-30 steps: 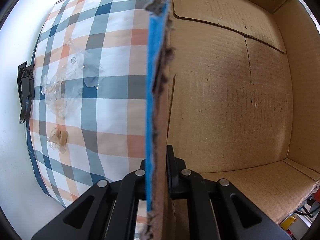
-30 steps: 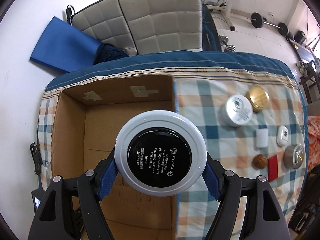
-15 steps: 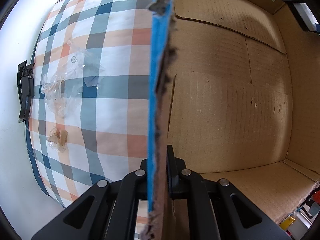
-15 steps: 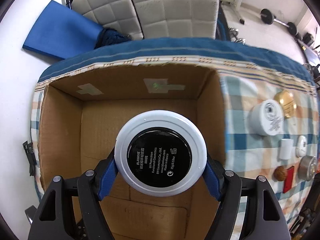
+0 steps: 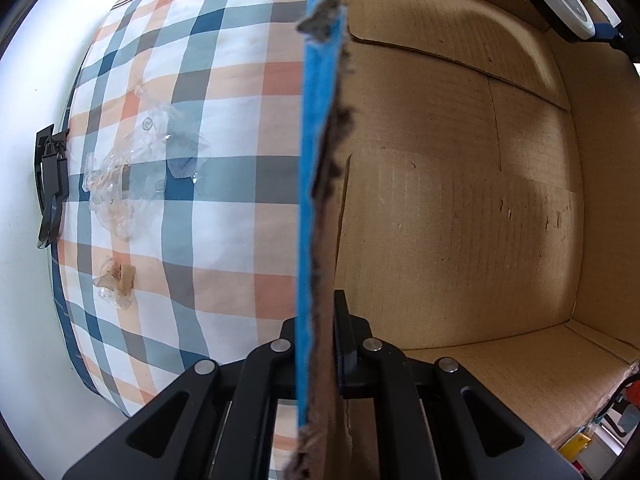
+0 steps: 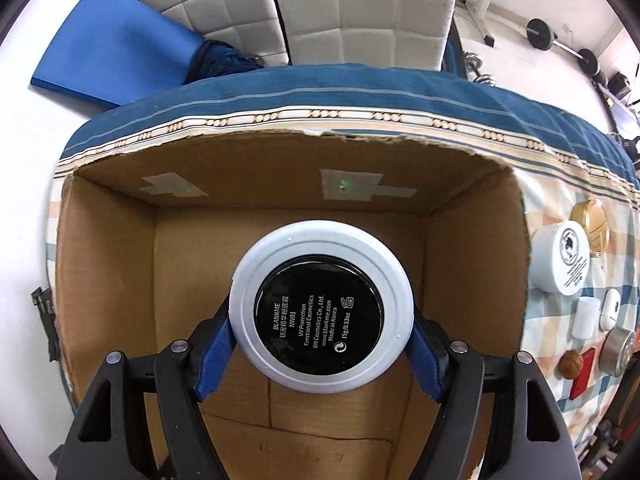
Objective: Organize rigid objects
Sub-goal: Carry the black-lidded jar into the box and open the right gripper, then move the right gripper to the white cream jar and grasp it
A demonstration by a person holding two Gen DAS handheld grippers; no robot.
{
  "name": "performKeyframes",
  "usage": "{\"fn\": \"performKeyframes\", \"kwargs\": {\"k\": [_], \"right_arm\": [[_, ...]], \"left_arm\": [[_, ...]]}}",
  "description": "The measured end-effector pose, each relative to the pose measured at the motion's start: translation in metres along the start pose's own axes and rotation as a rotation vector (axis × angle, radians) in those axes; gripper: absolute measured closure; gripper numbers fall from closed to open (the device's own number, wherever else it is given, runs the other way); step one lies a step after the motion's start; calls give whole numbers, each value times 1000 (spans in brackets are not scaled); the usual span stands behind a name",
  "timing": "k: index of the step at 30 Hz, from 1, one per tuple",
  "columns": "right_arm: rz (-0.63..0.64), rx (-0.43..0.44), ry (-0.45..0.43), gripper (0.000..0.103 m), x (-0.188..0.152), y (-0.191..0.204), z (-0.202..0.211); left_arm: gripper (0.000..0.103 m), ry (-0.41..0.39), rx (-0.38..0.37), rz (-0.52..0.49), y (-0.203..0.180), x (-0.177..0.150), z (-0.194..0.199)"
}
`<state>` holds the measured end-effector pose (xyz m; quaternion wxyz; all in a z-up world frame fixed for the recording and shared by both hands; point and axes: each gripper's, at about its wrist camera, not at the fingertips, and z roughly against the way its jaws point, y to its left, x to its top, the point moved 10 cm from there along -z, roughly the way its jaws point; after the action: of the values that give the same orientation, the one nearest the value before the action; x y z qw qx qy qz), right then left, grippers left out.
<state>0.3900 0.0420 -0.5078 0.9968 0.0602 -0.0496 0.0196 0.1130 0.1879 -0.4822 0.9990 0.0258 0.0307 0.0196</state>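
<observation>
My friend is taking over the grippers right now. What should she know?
Left gripper: shut on the side wall of the cardboard box, holding it in place.
Right gripper: shut on a round white compact, held above the open box, label side facing the camera.
Box: nothing lies on the floor that shows.
On the checked cloth to the right: white jar, gold lid, two small white pieces, a silver tin, a brown nut, a red card.
Done: compact picked up and brought over the box.
Left: lower and release it, then fetch the others.
</observation>
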Motion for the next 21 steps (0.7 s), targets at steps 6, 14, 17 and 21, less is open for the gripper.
{"fn": "performKeyframes", "kwargs": {"k": [6, 14, 17, 21], "right_arm": [[-16, -16, 15, 25, 2, -3, 1], [-38, 7, -37, 12, 4, -9, 37], [-48, 30, -69, 8, 2, -13, 58], [-86, 68, -112, 5, -7, -27, 89]], "left_arm": [[99, -3, -3, -2, 1, -1, 2], [99, -6, -3, -4, 2, 0, 3], [99, -7, -2, -3, 2, 0, 4], [99, -7, -1, -3, 1, 0, 4]]}}
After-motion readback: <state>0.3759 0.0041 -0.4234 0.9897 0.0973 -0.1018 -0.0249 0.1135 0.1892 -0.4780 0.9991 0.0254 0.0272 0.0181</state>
